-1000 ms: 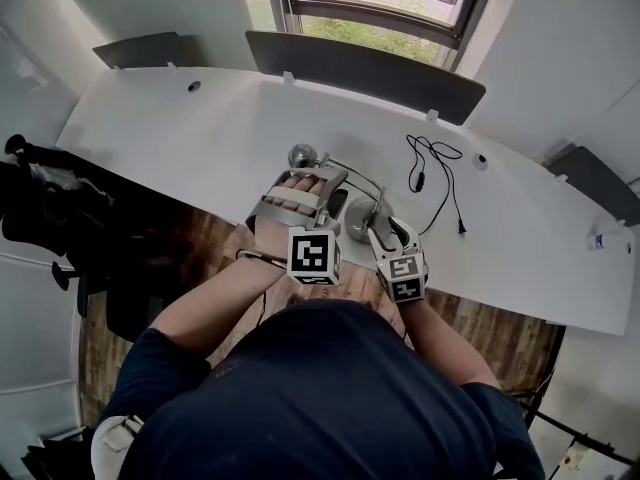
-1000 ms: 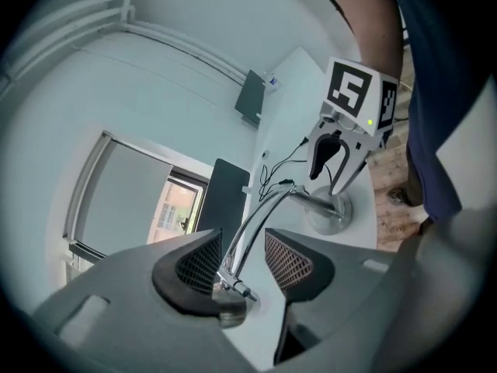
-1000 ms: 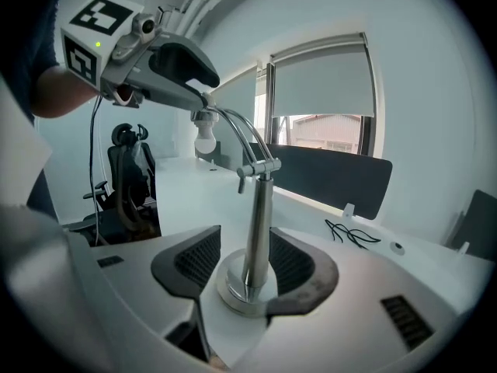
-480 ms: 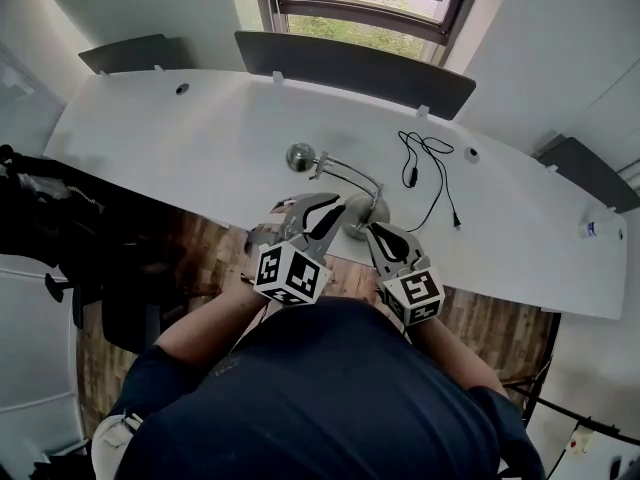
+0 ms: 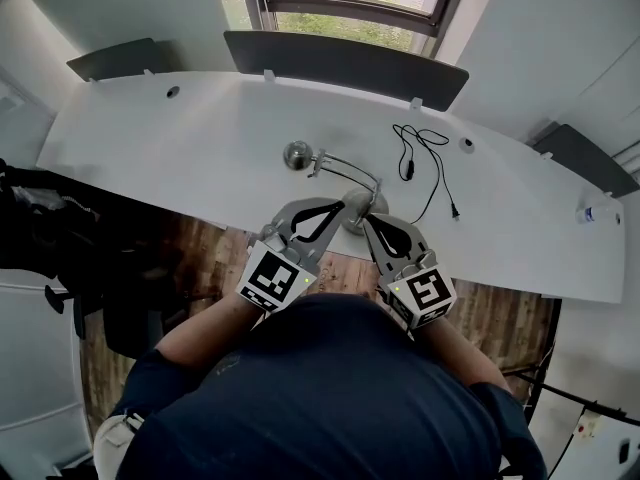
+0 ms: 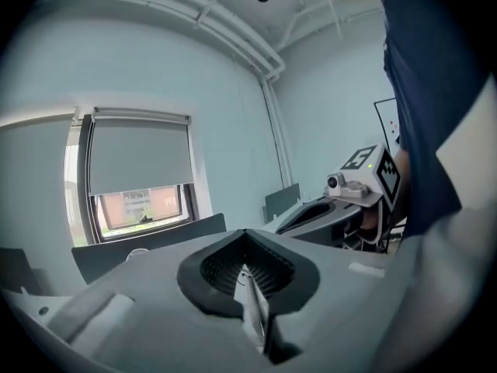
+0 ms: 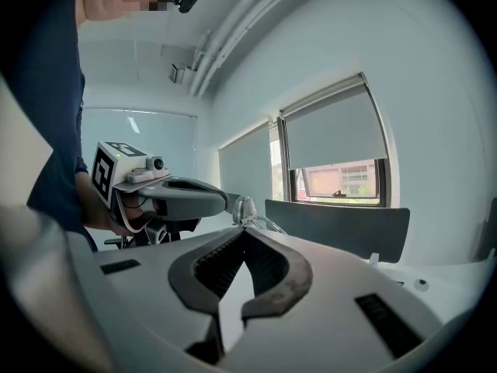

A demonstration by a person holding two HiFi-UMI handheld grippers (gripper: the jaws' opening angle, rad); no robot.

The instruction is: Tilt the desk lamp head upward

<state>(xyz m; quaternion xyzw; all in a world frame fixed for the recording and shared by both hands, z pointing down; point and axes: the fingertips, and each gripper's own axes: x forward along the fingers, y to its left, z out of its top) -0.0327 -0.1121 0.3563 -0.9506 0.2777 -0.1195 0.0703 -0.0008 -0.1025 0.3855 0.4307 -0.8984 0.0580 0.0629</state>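
Observation:
The chrome desk lamp stands near the front edge of the white desk point(image 5: 180, 158). Its round head point(image 5: 297, 155) is out to the left on a thin arm, and its base point(image 5: 358, 206) lies just beyond my fingertips. My left gripper point(image 5: 338, 206) is shut and empty, with its tip beside the base. My right gripper point(image 5: 367, 219) is likewise shut on nothing, just right of the base. In the left gripper view the left gripper point(image 6: 245, 235) shows closed jaws aimed at the room. The right gripper point(image 7: 245, 228) has closed jaws, and the lamp head point(image 7: 244, 207) shows past them.
A black cable point(image 5: 425, 163) lies coiled on the desk right of the lamp. Dark divider panels point(image 5: 345, 63) stand along the desk's far edge under a window. A small bottle point(image 5: 588, 212) sits at the far right. A dark chair with clothing point(image 5: 45, 223) stands at the left.
Both grippers went from open to shut. They drew back from the lamp toward the desk's near edge; the left one no longer reaches over the lamp arm.

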